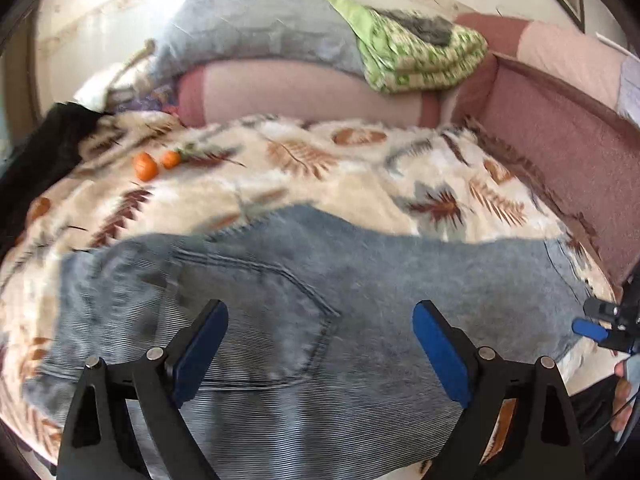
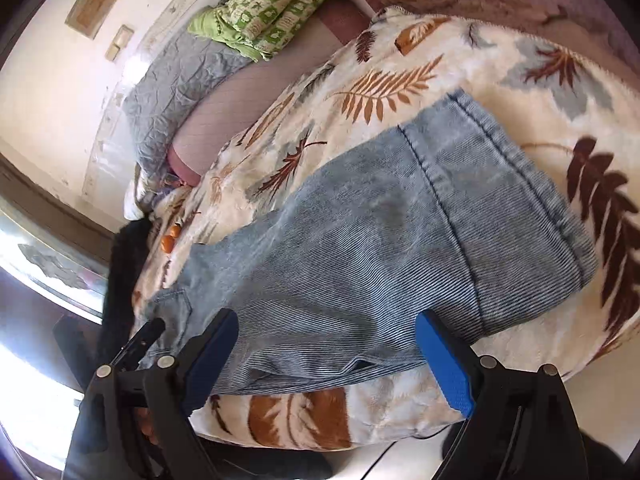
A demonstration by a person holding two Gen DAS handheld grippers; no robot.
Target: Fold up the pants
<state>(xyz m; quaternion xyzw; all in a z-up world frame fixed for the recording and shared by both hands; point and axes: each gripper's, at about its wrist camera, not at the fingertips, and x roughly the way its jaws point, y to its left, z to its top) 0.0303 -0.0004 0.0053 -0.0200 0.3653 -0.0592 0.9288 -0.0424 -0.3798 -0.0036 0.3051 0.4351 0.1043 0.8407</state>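
Light blue jeans point(image 1: 280, 280) lie folded across a cream blanket with a leaf print point(image 1: 320, 168), back pocket facing up. My left gripper point(image 1: 320, 312) hovers over the pocket area, open, with nothing between its blue pads. In the right wrist view the jeans point(image 2: 360, 232) run from the waist at lower left to the stitched hem at upper right. My right gripper point(image 2: 328, 320) stands open above the near edge of the denim and holds nothing. The right gripper point(image 1: 596, 324) shows at the far right of the left view, and the left gripper point(image 2: 148, 336) at the lower left of the right view.
Two small orange fruits point(image 1: 152, 166) lie on the blanket at the far left. A green patterned quilt point(image 1: 416, 52), a grey pillow point(image 1: 256, 28) and a pink bolster point(image 1: 288, 92) line the back. A black garment point(image 1: 40, 152) hangs at the left edge. A pink padded side point(image 1: 560, 152) borders the right.
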